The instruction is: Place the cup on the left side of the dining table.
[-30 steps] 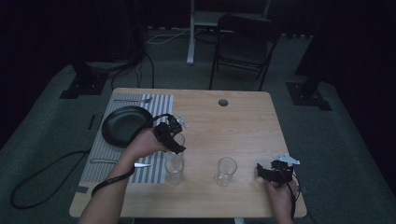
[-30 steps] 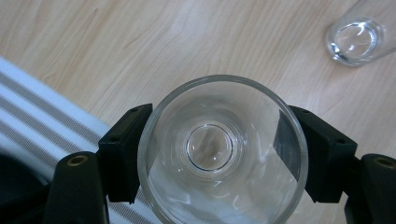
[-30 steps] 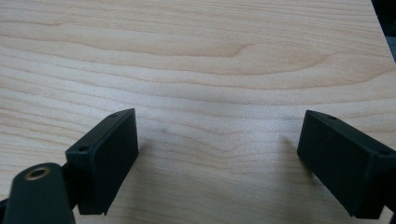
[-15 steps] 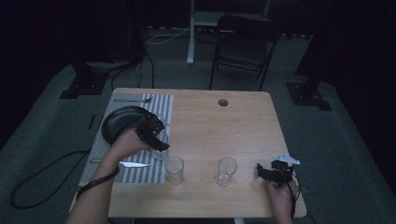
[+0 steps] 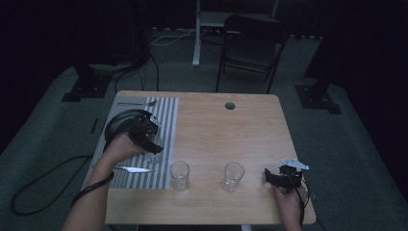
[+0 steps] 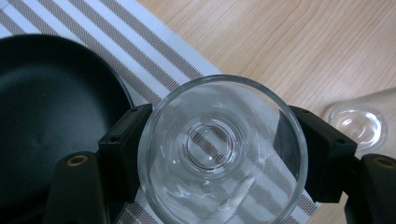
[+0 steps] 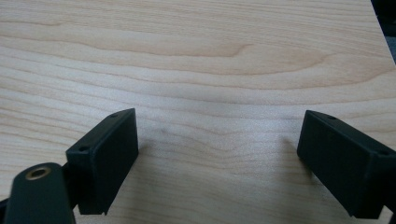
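Note:
My left gripper (image 6: 222,156) is shut on a clear drinking glass (image 6: 219,116), its pads pressing the rim from both sides. In the high view this left gripper (image 5: 153,147) holds the glass (image 5: 154,156) over the striped placemat (image 5: 166,120), just right of a black plate (image 5: 118,124). Two more glasses (image 5: 179,174) (image 5: 233,176) stand upright near the front of the wooden table (image 5: 226,130). My right gripper (image 5: 276,179) rests at the front right, and the right gripper view shows that gripper (image 7: 217,158) open above bare wood.
A knife (image 5: 133,169) lies on the placemat's front part, and a fork (image 5: 137,102) lies along its far edge. The table has a round hole (image 5: 230,105) near its far edge. A chair (image 5: 250,48) stands beyond the table on a dark floor.
My left gripper has carried the glass leftward, from beside the front glasses to over the placemat next to the black plate. The right gripper has stayed in place.

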`<action>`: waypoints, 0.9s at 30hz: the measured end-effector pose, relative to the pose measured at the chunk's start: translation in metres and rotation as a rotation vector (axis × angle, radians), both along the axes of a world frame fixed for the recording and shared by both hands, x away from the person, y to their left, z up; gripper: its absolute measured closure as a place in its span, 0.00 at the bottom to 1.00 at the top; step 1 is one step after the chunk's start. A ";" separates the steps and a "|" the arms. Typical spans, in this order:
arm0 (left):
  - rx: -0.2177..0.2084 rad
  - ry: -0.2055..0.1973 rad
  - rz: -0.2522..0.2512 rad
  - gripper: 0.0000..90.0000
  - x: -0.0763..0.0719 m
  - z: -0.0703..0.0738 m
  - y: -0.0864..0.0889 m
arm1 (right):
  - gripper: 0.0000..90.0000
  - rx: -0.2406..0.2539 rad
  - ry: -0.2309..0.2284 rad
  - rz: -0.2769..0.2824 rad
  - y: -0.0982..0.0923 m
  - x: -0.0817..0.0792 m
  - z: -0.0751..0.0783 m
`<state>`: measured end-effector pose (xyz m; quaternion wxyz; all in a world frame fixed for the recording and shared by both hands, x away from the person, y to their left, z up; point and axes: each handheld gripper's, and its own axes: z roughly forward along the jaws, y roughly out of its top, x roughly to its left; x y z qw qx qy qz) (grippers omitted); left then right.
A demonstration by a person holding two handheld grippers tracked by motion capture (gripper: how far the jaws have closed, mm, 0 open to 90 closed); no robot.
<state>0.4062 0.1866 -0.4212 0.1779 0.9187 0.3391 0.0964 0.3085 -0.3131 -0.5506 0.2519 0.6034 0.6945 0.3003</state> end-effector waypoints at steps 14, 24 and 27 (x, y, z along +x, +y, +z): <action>-0.033 0.010 0.068 0.32 0.006 -0.014 0.019 | 0.13 0.000 0.000 0.000 0.000 0.000 0.000; -0.074 -0.036 0.118 0.19 0.002 -0.016 0.022 | 0.14 0.000 0.000 0.000 0.000 0.000 0.000; -0.077 -0.033 0.135 0.08 0.001 -0.017 0.023 | 0.14 0.000 0.000 -0.001 0.000 0.000 0.000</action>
